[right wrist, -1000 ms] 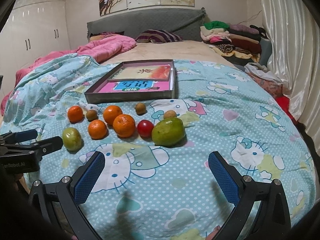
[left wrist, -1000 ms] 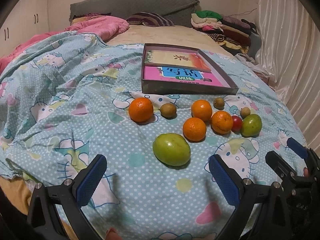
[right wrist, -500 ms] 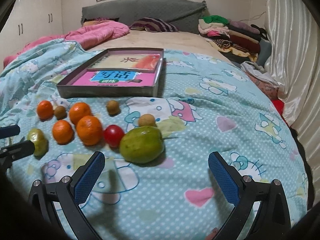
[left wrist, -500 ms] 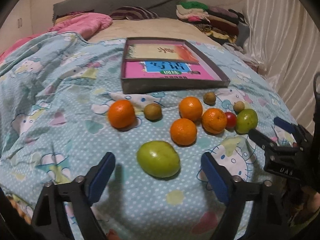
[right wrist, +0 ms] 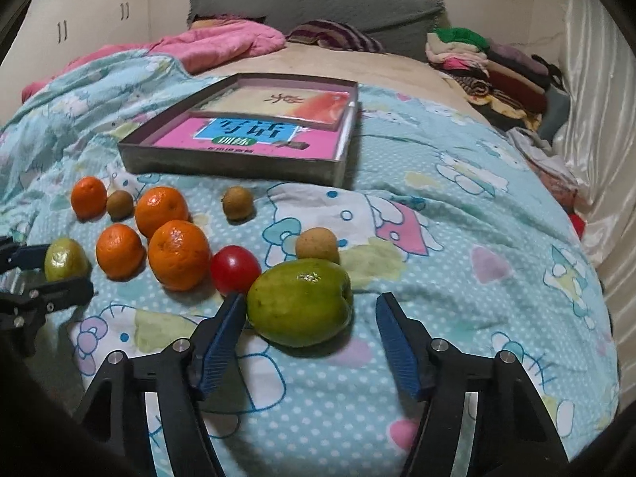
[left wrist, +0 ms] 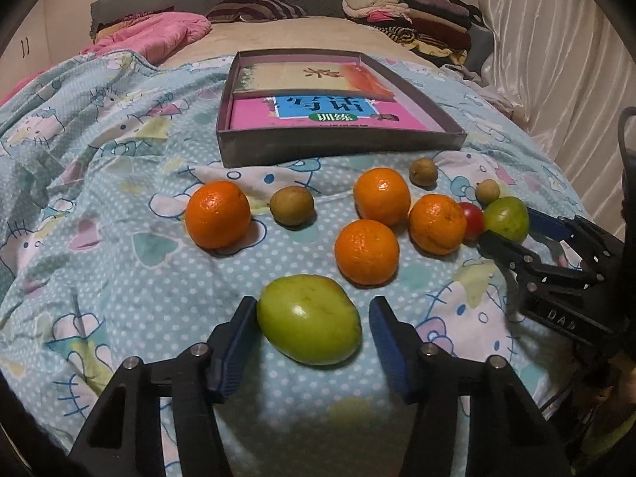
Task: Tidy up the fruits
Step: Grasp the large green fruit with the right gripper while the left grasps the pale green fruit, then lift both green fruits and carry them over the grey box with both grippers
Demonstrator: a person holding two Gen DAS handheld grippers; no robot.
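Observation:
Fruit lies on a blue patterned bedspread. In the left wrist view, my left gripper (left wrist: pixel 312 320) is open around a big green fruit (left wrist: pixel 309 319), its left pad touching it. Beyond lie several oranges (left wrist: pixel 218 214), small brown fruits (left wrist: pixel 291 205) and a red tomato (left wrist: pixel 472 220). In the right wrist view, my right gripper (right wrist: pixel 308 318) is open around a second green fruit (right wrist: pixel 300 308), left pad at its side. A red tomato (right wrist: pixel 235 269), oranges (right wrist: pixel 179 255) and brown fruits (right wrist: pixel 317 245) lie beside it. A shallow grey box (left wrist: pixel 338 148) holds books.
The box (right wrist: pixel 238 166) lies behind the fruit. The right gripper shows at the right of the left wrist view (left wrist: pixel 516 234), the left gripper at the left of the right wrist view (right wrist: pixel 47 274). Pink quilt (right wrist: pixel 222 45), folded clothes (right wrist: pixel 489 71) and a curtain (left wrist: pixel 556 59) lie beyond.
Both grippers have moved forward and down to the fruit. Each now has a green fruit between its fingers, and the jaws have narrowed around it.

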